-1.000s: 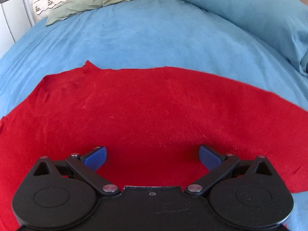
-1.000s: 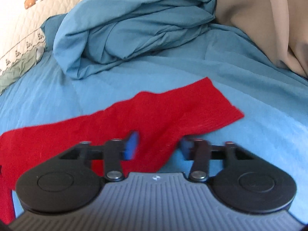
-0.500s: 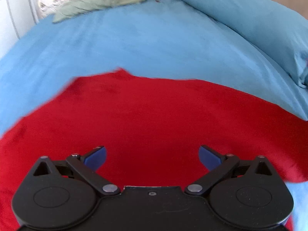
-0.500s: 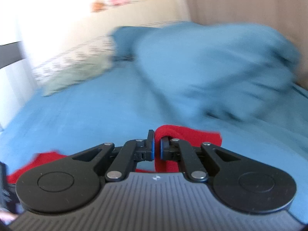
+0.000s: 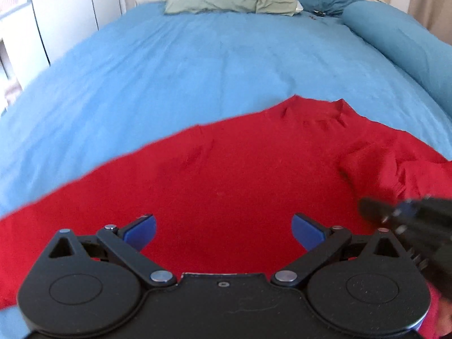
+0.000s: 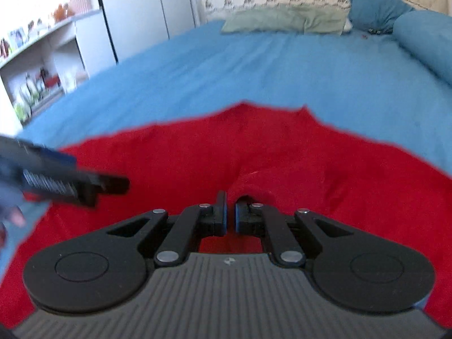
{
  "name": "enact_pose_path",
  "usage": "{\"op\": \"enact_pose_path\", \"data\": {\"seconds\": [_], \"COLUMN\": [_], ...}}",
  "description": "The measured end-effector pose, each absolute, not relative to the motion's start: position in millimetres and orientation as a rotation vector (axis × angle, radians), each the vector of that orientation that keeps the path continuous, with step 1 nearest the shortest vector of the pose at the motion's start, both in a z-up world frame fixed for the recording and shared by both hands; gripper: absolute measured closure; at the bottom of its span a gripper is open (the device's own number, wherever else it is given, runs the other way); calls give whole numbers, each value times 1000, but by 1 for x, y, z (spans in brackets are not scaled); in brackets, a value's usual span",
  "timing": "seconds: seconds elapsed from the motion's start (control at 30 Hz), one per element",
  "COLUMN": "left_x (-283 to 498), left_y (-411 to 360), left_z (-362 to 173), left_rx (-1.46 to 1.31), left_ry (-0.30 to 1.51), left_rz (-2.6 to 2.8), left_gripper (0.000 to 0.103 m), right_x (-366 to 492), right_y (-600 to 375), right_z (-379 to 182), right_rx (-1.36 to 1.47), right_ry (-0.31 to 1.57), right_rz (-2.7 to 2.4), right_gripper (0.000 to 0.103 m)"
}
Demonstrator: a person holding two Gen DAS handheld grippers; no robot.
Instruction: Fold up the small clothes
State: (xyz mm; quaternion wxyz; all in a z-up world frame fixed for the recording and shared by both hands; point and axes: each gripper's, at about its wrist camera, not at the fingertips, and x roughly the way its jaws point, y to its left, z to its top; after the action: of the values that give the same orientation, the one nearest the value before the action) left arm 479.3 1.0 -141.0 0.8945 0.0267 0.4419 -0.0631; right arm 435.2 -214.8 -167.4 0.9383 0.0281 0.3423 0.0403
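Red garment [image 5: 226, 186]: spread on the blue bed [image 5: 197, 65] right under me, with a bunched fold [image 6: 271, 180] near its right side.
My left tongs [image 5: 223, 230]: spread wide over the red cloth, nothing between the blue pads [image 5: 141, 227].
My right tongs [image 6: 230, 216]: nearly pressed together, pinching a fold of the red garment; they have just eased open a little.
Far end of the bed: a green pillow [image 5: 231, 1] and a rolled blue duvet [image 5: 401, 39].

Bright daylight, soft shadows, fisheye bending at edges, motion blur throughout, far background washed out
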Motion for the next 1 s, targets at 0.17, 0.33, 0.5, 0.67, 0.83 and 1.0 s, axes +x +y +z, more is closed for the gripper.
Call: {"op": "enact_pose_path", "data": {"seconds": [0.17,0.33,0.5,0.67,0.83,1.0], "left_x": [476,464,460,477,486,481], "left_y": [-7,-44,-114,-157,-129,-67], "left_z": [-135,-124,-127,-158,-161,-166], "left_rx": [44,80,217,319,144,-138], "left_ry": [885,816,757,824,813,816], "left_rz": [-203,-324,-423,-425,-347,-197], "left_gripper": [0,0,16,57,82,81], "right_x": [402,351,309,282,270,270], "right_y": [-212,-239,-278,-308,-328,-339], "right_z": [-155,-137,-136,-144,-154,-164], "right_rx": [-87,-179,-213,-177,-131,-51], "right_ry": [613,593,608,643,662,675], "right_rz": [72,57,-49,-118,-185,-241], "right_gripper": [0,0,0,0,0,0]}}
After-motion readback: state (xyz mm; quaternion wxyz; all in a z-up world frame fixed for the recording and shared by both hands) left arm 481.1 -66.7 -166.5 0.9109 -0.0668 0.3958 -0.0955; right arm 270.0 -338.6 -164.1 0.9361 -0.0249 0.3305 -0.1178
